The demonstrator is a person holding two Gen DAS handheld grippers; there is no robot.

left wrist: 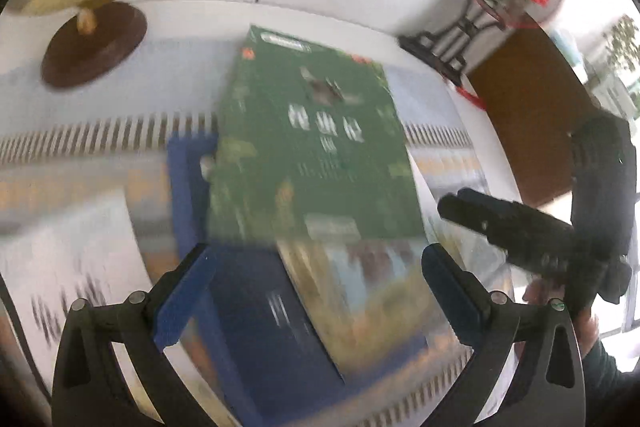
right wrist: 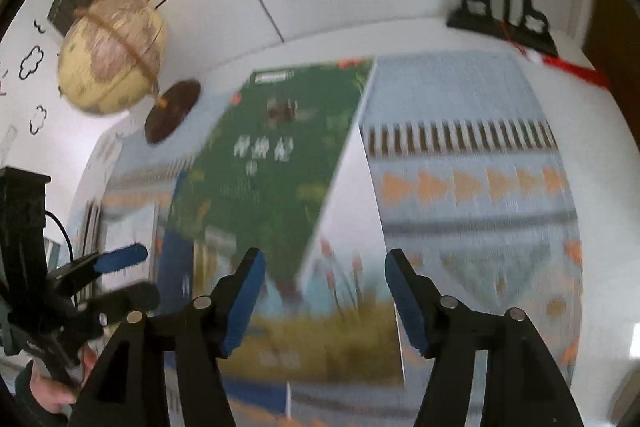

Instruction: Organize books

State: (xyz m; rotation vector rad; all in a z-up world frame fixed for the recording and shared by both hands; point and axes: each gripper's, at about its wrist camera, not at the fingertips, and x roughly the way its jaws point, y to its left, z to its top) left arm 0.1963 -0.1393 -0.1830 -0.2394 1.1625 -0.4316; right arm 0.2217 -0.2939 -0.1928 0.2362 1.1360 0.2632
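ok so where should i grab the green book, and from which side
Take the green book by its long right edge, coming in from the patterned cloth side with the right claw. It lies flat on top of the other books, so only its edges offer a bite, and that edge seems to overhang with bare cloth beside it.

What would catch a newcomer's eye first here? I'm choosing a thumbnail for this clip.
The green book draws the eye first, lying on top of other books in the middle of the patterned tablecloth. Next comes the yellowish globe on its dark round base at the back left. The open blue-padded right gripper and left gripper hover above the books.
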